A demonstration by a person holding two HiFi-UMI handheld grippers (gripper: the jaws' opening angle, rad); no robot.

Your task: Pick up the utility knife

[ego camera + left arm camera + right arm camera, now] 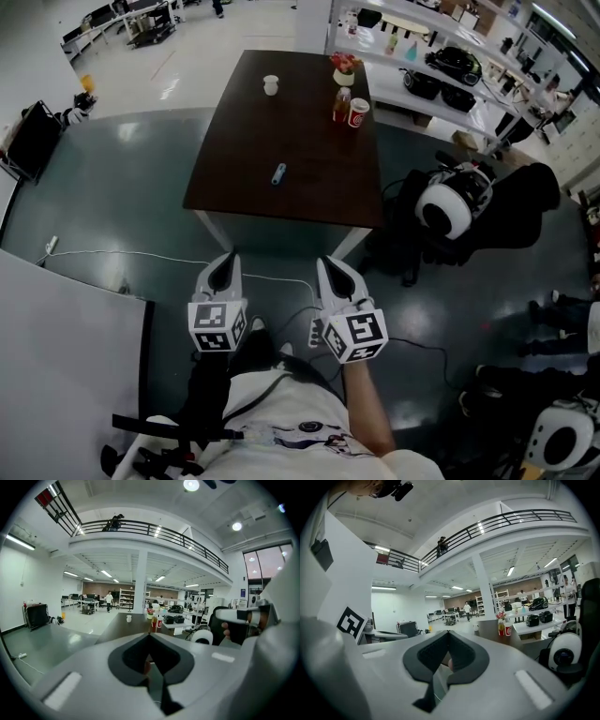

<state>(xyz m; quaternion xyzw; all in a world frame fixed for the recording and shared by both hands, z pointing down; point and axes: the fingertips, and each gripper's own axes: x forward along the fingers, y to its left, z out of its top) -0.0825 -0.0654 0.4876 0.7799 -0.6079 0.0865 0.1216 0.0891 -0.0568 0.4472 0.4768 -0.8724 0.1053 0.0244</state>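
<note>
Open lab hall, dark table (234, 159) ahead. Left tool (228, 267) short of table's near edge, jaws closed, empty. Utility knife (278, 173) mid-table, untouched. Right tool (330, 270) beside left, also closed, empty. Approach step; next likely: close in on table, open jaws over knife.

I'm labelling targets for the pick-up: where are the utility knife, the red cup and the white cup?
utility knife (278, 174): head view, middle of its blue body.
red cup (359, 114): head view, its side wall.
white cup (271, 85): head view, its side.
</note>
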